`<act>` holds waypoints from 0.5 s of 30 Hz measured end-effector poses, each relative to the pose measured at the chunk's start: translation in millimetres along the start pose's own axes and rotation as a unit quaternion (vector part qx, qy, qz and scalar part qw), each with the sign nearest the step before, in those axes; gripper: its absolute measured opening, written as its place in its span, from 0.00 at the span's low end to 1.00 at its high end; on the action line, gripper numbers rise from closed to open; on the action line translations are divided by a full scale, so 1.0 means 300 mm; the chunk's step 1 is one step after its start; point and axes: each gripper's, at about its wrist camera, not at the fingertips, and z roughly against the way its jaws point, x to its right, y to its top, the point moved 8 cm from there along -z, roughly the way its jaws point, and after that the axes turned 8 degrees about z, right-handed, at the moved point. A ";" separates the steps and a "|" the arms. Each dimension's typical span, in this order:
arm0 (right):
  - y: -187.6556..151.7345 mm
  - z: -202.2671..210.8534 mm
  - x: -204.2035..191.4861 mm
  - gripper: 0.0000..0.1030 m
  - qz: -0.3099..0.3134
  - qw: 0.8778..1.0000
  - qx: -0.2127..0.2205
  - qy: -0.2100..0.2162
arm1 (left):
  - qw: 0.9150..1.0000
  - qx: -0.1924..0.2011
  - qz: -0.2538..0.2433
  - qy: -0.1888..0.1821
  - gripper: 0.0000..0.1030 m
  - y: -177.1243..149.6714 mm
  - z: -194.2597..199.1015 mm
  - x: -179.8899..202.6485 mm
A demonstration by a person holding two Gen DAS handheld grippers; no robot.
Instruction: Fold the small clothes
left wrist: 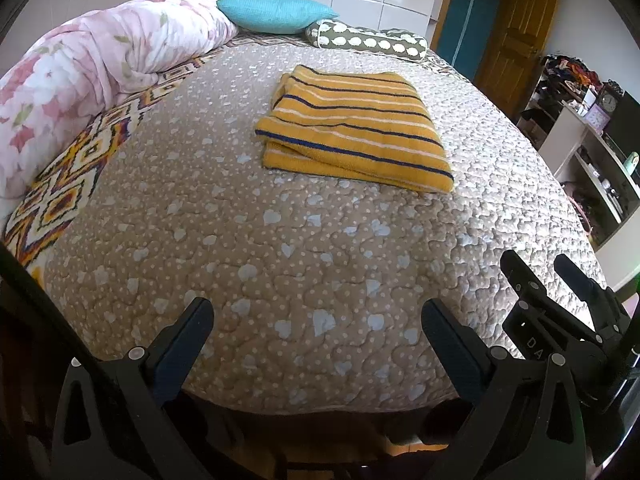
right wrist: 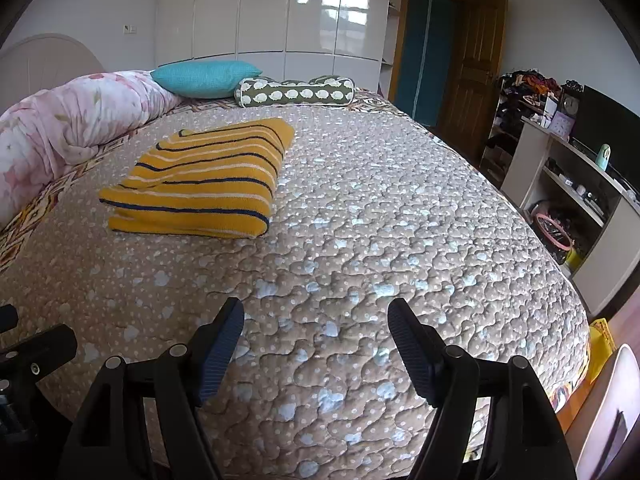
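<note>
Letters "DA" on right tongs; folded striped sweater lies on bed quilt; left tongs and right tongs both spread, empty.

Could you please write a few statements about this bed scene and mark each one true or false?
1. The yellow striped garment lies folded on the quilt. True.
2. The left claw grips the garment. False: it is open and holds nothing, short of the garment.
3. The right claw is open. True.
4. The turquoise pillow rests on the garment. False: it lies at the far end of the bed, apart from it.
</note>
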 end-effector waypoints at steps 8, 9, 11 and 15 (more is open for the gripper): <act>-0.009 -0.008 0.002 0.76 -0.001 1.000 -0.004 0.002 | 1.000 -0.010 0.004 0.000 1.00 -0.010 -0.016 -0.011; -0.010 -0.009 0.002 0.76 -0.001 1.000 -0.005 0.002 | 1.000 -0.011 0.004 0.000 1.00 -0.011 -0.017 -0.012; -0.013 -0.010 0.002 0.76 -0.001 1.000 -0.006 0.002 | 1.000 -0.012 0.005 0.000 1.00 -0.013 -0.019 -0.013; -0.017 -0.013 0.000 0.76 0.000 1.000 -0.008 0.003 | 1.000 -0.014 0.006 0.000 1.00 -0.017 -0.022 -0.016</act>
